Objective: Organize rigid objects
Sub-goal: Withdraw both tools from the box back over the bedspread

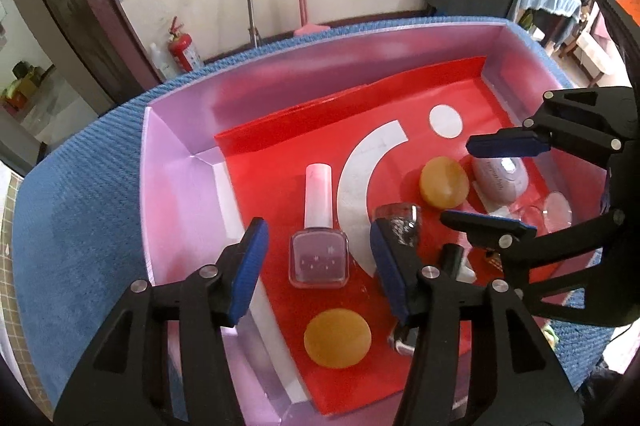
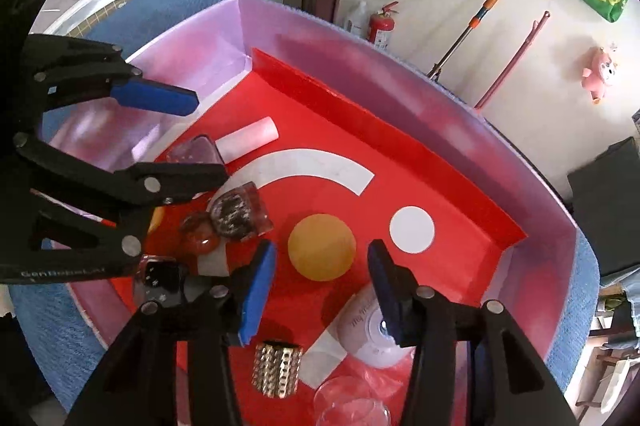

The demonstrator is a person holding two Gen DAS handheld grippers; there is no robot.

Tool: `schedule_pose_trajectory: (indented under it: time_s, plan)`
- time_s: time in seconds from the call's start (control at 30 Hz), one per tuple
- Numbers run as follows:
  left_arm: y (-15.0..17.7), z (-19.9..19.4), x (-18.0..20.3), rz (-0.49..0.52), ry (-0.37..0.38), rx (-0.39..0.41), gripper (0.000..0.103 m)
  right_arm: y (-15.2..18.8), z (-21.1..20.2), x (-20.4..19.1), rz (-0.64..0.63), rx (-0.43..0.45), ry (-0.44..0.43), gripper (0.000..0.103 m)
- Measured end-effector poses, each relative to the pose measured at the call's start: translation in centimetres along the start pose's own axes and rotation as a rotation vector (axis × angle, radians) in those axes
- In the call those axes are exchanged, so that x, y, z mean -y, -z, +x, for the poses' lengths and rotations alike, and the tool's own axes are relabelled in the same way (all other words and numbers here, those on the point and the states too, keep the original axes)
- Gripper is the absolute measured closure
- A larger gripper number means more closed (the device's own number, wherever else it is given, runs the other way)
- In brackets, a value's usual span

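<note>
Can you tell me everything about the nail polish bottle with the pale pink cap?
The nail polish bottle lies flat on the red liner inside the pink bin. Its square clear body looks like glass, holds dusky mauve polish and has tiny pale specks. The long, pale pink cap looks like plastic and points toward the far wall. It lies between the open fingers of the left claw, with nothing gripping it.

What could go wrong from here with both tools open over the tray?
1. The left tool straddles the nail polish bottle, with another small bottle right against its right finger; closing may nudge that one.
2. The right tool hangs over an orange disc lying flat, which could slip from the fingers.
3. Both tools share a crowded tray and could collide.
</note>
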State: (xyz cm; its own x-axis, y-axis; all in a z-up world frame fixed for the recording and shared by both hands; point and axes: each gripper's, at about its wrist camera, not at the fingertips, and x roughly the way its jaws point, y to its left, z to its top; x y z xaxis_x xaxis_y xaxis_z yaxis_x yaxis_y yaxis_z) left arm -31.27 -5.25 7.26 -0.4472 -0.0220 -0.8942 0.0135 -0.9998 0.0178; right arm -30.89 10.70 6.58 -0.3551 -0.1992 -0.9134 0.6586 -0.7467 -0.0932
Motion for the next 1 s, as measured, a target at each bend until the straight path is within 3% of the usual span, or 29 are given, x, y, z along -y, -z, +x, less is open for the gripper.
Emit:
schedule_pose_trajectory:
  time_s: [0.07, 0.13, 0.3, 0.4, 0.5, 0.63, 0.83, 1.0]
  plan:
    - [0.5, -1.2, 0.0, -0.018, 0.008, 0.027, 0.048, 0.4, -1.2, -0.1, 0.006, 0.021, 0.01, 0.047]
    - [1.2, -2.8, 0.4, -0.035, 0.014, 0.067, 0.036, 0.6, -2.6, -0.1, 0.013, 0.049, 0.017, 0.043]
    - [3.7, -7.0, 1.6, -0.031, -0.025, 0.184, 0.036, 2.4, -7.6, -0.5, 0.053, 0.143, 0.027, 0.034]
    - [5.3, -9.4, 2.1, -0.036, -0.027, 0.258, 0.03, 3.6, -10.6, -1.4, 0.071, 0.202, 0.037, 0.029]
    - [6.9, -12.0, 2.9, -0.045, -0.022, 0.334, 0.026, 5.9, -13.7, -2.9, 0.088, 0.267, 0.034, 0.02]
    - [9.9, -14.4, 4.2, -0.063, -0.019, 0.419, 0.021, 9.2, -17.0, -4.7, 0.116, 0.349, 0.045, 0.017]
    - [14.1, -16.6, 6.2, -0.09, -0.016, 0.531, 0.021, 14.1, -19.5, -6.9, 0.196, 0.444, 0.096, 0.008]
    - [16.5, -16.7, 7.6, -0.124, 0.005, 0.578, 0.018, 17.9, -19.5, -7.4, 0.295, 0.491, 0.116, 0.004]
